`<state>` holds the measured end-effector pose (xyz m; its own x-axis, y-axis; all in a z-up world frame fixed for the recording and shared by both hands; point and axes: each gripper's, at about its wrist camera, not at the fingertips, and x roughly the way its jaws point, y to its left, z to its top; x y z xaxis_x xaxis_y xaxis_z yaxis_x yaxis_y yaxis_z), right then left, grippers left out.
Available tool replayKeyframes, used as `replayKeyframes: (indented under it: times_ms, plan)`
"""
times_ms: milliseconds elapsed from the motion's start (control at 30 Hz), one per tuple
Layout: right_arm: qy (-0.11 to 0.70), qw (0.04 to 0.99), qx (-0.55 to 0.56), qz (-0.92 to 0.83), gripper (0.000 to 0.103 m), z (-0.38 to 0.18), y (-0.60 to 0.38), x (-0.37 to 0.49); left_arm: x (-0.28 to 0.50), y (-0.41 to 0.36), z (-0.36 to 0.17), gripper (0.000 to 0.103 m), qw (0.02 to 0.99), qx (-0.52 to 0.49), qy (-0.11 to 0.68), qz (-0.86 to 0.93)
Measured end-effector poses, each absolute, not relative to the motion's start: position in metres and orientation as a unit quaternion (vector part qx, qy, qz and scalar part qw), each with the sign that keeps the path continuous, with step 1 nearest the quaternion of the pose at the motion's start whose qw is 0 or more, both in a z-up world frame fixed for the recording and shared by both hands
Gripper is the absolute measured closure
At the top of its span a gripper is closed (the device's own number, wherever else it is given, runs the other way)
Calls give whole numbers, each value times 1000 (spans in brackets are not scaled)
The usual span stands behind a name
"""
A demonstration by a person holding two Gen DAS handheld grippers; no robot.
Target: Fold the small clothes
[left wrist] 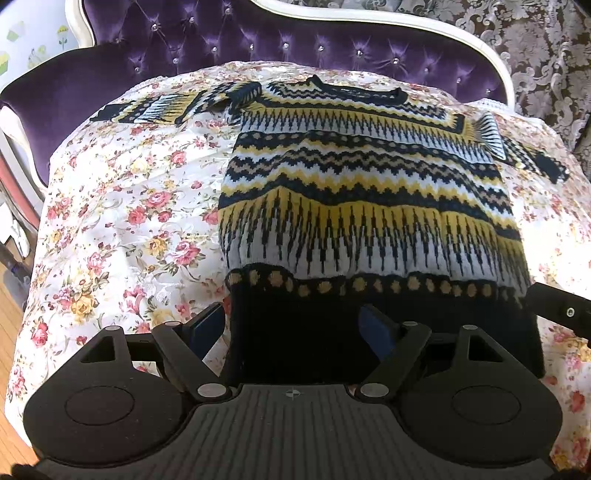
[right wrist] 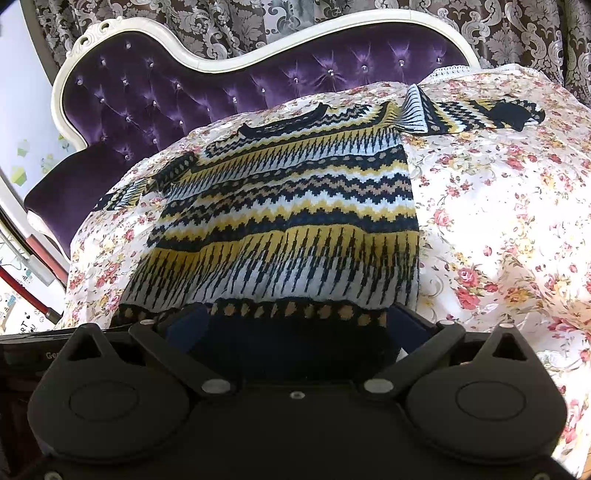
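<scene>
A small knitted sweater (left wrist: 354, 192) with yellow, white and navy zigzag bands lies flat on a floral cloth (left wrist: 122, 206), neck far from me and both sleeves spread sideways. My left gripper (left wrist: 295, 325) is open, its blue-padded fingers (left wrist: 208, 325) straddling the left part of the dark hem. In the right wrist view the same sweater (right wrist: 288, 221) shows. My right gripper (right wrist: 291, 325) is open over the right part of the hem, with the hem band between its fingers. The right gripper's body shows at the left view's edge (left wrist: 561, 310).
The floral cloth (right wrist: 498, 221) covers a seat with a purple tufted backrest (left wrist: 258, 40) and white frame behind the sweater. A patterned curtain (right wrist: 332, 14) hangs behind. Wooden floor (left wrist: 7, 332) lies at the far left.
</scene>
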<state>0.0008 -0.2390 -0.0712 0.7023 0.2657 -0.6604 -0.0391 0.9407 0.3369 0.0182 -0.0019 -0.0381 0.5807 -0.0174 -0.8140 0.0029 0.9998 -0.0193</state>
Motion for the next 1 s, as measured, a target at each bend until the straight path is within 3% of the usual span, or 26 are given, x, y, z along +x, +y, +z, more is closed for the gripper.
replayKeyframes:
  times_ms: [1000]
  plan:
    - [343, 925, 135, 99, 1, -41, -256, 48, 73, -3, -7, 24, 902, 27, 430, -25]
